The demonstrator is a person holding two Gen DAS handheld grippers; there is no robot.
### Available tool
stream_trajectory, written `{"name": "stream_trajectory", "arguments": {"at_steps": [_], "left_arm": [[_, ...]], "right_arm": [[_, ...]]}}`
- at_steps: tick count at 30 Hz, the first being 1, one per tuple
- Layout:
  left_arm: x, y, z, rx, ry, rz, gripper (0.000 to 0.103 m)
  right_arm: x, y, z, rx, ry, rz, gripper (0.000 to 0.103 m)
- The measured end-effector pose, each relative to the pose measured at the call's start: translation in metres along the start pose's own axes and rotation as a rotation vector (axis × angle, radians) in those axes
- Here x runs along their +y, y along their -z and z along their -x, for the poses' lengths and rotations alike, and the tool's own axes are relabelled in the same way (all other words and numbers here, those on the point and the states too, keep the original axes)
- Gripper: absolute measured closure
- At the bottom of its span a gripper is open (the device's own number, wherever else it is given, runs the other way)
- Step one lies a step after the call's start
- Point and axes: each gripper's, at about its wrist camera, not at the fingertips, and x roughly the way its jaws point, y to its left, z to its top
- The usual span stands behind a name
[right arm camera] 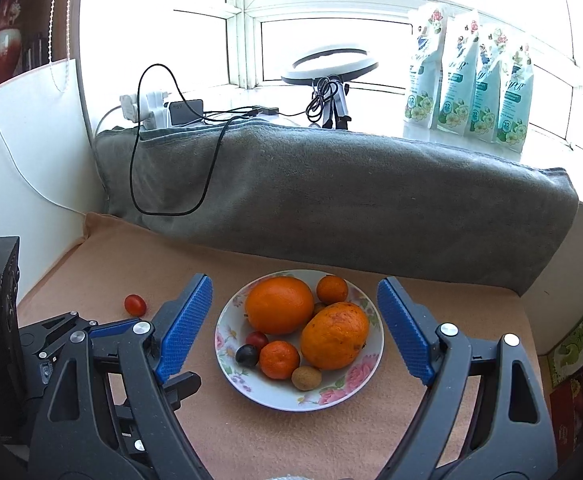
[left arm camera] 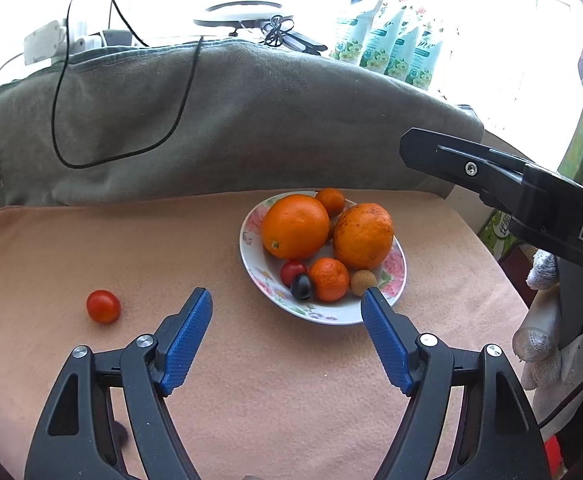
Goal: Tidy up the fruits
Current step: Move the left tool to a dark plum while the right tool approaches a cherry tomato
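A floral white plate (left arm camera: 395, 280) (right arm camera: 227, 364) sits on the peach cloth and holds two big oranges (left arm camera: 295, 226) (right arm camera: 279, 304), two small mandarins (left arm camera: 328, 279) (right arm camera: 279, 359), a cherry tomato, a dark grape (left arm camera: 301, 286) (right arm camera: 246, 355) and a brown longan (left arm camera: 363, 282) (right arm camera: 306, 377). A loose cherry tomato (left arm camera: 103, 306) (right arm camera: 135, 305) lies on the cloth left of the plate. My left gripper (left arm camera: 286, 294) is open just short of the plate's near rim, nothing between its fingers. My right gripper (right arm camera: 294, 282) hangs open above the plate, also empty.
A grey folded blanket (left arm camera: 227, 120) (right arm camera: 331, 184) with a black cable over it walls off the back. Behind it, on the sill, stand a ring light (right arm camera: 329, 65), chargers and several floral pouches (right arm camera: 467, 76). A gloved hand (left arm camera: 539, 336) holds the right gripper's body at the right.
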Motion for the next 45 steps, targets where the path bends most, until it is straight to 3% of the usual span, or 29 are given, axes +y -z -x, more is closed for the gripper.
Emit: {"name": "stream_trajectory", "arguments": {"at_steps": [17, 28, 42, 45], "left_arm": [[0.034, 0.017, 0.036, -0.037, -0.053, 0.062, 0.026], [0.075, 0.045, 0.065, -0.052, -0.107, 0.128, 0.026], [0.110, 0.097, 0.090, -0.021, -0.123, 0.232, 0.027], [0.111, 0.103, 0.084, -0.002, -0.104, 0.243, 0.033]], "right_arm": [[0.031, 0.005, 0.011, -0.006, -0.041, 0.054, 0.016], [0.022, 0.022, 0.002, 0.058, -0.230, -0.064, 0.016], [0.030, 0.047, -0.018, 0.155, -0.343, -0.133, 0.016], [0.039, 0.044, -0.026, 0.170, -0.360, -0.116, 0.016]]}}
